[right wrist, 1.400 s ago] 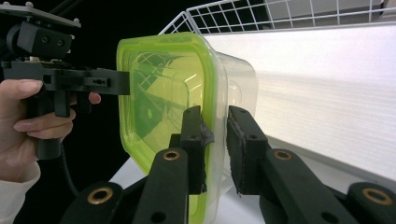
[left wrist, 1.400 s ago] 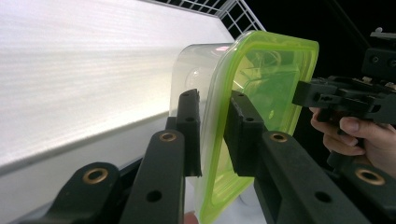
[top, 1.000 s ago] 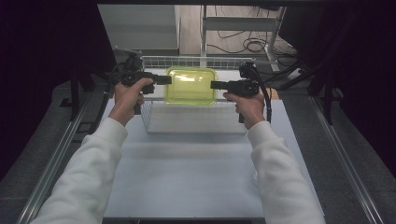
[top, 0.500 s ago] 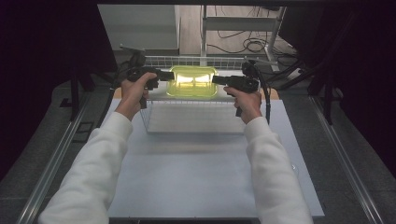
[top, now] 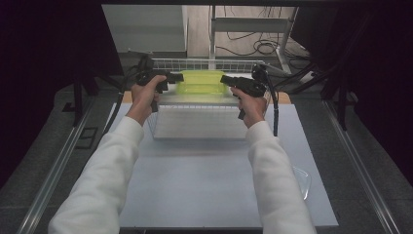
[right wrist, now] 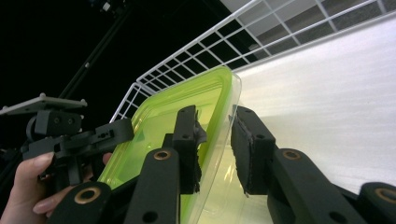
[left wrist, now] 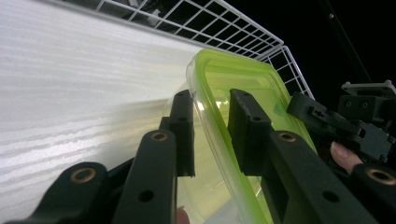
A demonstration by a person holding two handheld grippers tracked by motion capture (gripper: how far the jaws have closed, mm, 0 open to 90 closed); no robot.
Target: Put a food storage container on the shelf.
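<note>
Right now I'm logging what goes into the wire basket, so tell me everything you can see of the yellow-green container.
The yellow-green container is a clear, rounded-rectangle plastic box with a translucent lime lid snapped on; its contents cannot be made out. It sits level inside the white wire basket, at its far end. The left gripper and the right gripper each straddle the lid's rim at opposite ends; their jaws have just been opening, and visible gaps show beside the pads.

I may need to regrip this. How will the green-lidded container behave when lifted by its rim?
The container looks empty, so probably light. Its clear walls look glossy, likely slippery between pads. The flat lid suggests stiffness; a rim held on both sides should stay level.
</note>
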